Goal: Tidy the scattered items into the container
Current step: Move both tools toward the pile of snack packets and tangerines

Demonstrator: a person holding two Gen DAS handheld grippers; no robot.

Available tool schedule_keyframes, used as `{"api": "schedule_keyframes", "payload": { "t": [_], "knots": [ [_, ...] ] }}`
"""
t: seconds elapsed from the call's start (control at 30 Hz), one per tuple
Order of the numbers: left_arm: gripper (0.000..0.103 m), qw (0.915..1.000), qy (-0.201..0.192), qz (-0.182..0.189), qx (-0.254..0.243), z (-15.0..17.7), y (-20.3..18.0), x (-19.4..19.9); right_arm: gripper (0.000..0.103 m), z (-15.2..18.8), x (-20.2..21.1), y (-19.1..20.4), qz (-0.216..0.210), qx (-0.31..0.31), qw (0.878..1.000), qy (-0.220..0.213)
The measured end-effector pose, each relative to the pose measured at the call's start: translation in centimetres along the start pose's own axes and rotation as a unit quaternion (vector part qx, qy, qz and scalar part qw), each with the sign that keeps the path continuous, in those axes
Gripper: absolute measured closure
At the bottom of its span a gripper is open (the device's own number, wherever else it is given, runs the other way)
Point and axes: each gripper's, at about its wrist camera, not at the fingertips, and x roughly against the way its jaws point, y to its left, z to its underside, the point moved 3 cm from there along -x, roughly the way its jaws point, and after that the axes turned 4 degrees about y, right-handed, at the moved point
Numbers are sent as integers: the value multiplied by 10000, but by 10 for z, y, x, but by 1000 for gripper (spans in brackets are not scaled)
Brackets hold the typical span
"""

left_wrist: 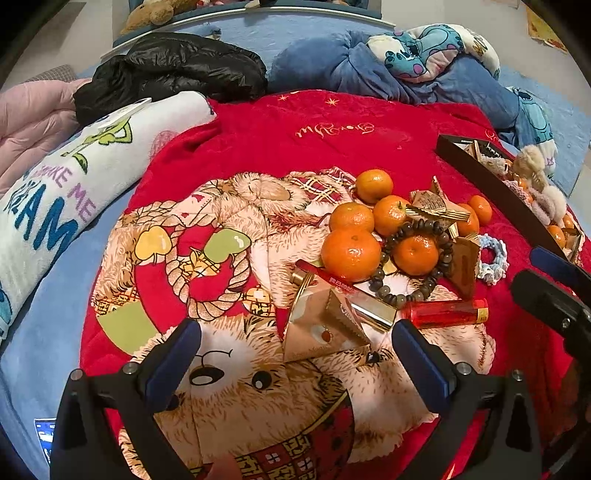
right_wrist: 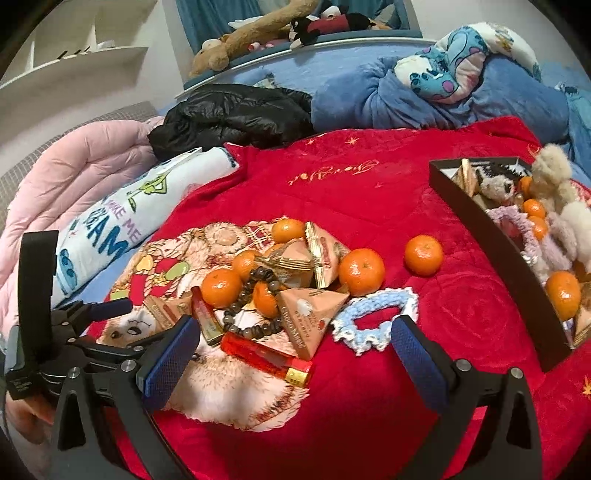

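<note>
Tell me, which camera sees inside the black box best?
The right wrist view. It looks down into the black box, so the tangerines, fluffy toys and wrapped packets inside show. The left wrist view catches the box at the picture's edge, mostly its dark outer wall, with only a strip of contents.

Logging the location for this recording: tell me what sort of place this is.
Most likely a bedroom, with the work done on a bed. A red blanket lies over blue bedding, soft toys line the ledge behind, and a pink quilt is bunched at one side.
</note>
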Motion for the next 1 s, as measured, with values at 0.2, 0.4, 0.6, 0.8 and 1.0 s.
{"api": "schedule_keyframes", "payload": {
  "t": [0.2, 0.4, 0.6, 0.8, 1.0],
  "knots": [
    [0, 10000, -2, -15, 1, 0, -1, 0, 0, 6, 0, 6, 41, 128, 9999, 49],
    [0, 10000, -14, -2, -4, -2, -2, 0, 0, 6, -1, 13, 46, 195, 9998, 22],
    [0, 10000, -35, -45, -12, -1, -1, 1, 0, 5, -1, 6, 123, -37, 9999, 28],
    [0, 9999, -16, -106, 28, 0, 1, 1, 0, -3, -3, 6, 272, 16, 9996, -21],
    [0, 9999, -39, -95, -5, -1, 3, 1, 0, -13, -7, 9, 334, 80, 9994, -109]
  ]
}}
